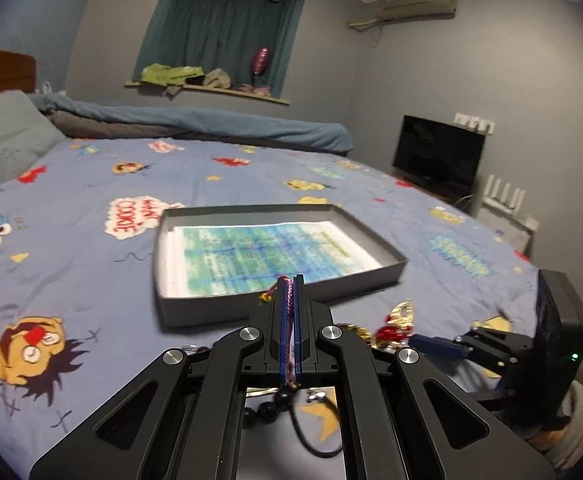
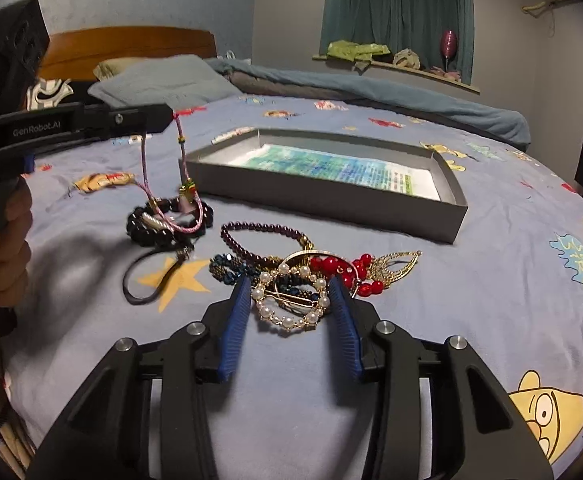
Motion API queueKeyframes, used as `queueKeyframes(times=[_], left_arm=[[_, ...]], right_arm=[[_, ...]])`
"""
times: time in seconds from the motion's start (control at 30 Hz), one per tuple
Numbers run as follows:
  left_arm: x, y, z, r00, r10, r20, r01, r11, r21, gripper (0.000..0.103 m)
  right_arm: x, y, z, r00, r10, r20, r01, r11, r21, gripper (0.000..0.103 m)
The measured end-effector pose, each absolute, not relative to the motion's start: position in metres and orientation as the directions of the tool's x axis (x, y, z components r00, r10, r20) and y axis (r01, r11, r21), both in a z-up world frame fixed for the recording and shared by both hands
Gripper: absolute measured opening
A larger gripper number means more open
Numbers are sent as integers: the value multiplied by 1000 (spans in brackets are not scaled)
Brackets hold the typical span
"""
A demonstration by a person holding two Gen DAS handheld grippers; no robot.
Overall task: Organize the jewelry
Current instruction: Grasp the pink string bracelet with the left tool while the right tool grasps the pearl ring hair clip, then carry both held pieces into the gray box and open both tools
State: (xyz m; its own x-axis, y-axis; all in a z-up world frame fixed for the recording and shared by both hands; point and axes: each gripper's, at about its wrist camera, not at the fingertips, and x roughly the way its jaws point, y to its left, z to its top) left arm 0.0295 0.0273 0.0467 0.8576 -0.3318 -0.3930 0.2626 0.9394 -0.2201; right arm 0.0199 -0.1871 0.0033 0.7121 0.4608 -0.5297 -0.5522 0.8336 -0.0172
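My left gripper (image 1: 290,280) is shut on a pink braided cord (image 1: 290,300). In the right wrist view the left gripper (image 2: 167,116) hangs above the bed, and the pink cord (image 2: 183,160) droops from it onto a black bead bracelet (image 2: 143,232). My right gripper (image 2: 290,282) rests low on the sheet, its blue pads on either side of a pearl ring hair clip (image 2: 291,300), close to it but not pressing. Behind the clip lies a pile: blue beads (image 2: 227,266), a purple bead bracelet (image 2: 259,226), red beads (image 2: 331,266) and a gold fan piece (image 2: 391,264). The right gripper (image 1: 415,340) also shows in the left wrist view.
An open grey box (image 2: 323,196) lined with printed paper sits on the bed behind the jewelry; the grey box (image 1: 283,300) is just ahead of my left fingers. A black cord loop (image 2: 147,280) lies near a yellow star print. A hand (image 2: 3,248) grips the left handle. Pillows (image 2: 163,80) lie far left.
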Motion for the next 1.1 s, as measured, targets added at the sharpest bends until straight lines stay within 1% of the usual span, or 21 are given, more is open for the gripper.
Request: queueKeyframes(times=[0.13,0.27,0.5,0.63,0.73,0.8,0.97,1.1], left_arm=[[30,34,47,845,-376,-381,285,918,-274,3],[30,37,50,847,-386,-367,289,912,-292,3],[39,38,70,852,-383,-356,297,915,-274,3],[55,36,89,863,-347,-368,281,934,-222,3],[70,36,100,875,-319,-364,264,945,-193,3],[80,36,105,886,-302,-352,250,950,-184,3],[104,42,105,896,-299,-328,236,947,-218,3],[126,44,93,887,-317,-337,241,938,-248,3]], right_arm=[[18,-194,8,717,486,-500,-553,833,16,41],[19,-198,14,715,507,-481,-554,831,51,41],[32,-205,29,714,531,-458,-556,826,92,41],[58,-212,48,734,511,-447,-530,843,93,41],[78,-215,58,743,495,-451,-511,854,97,41],[98,-219,63,736,495,-462,-496,859,129,41],[132,-217,63,731,468,-497,-470,873,129,41],[156,-208,56,722,440,-534,-455,883,113,41]])
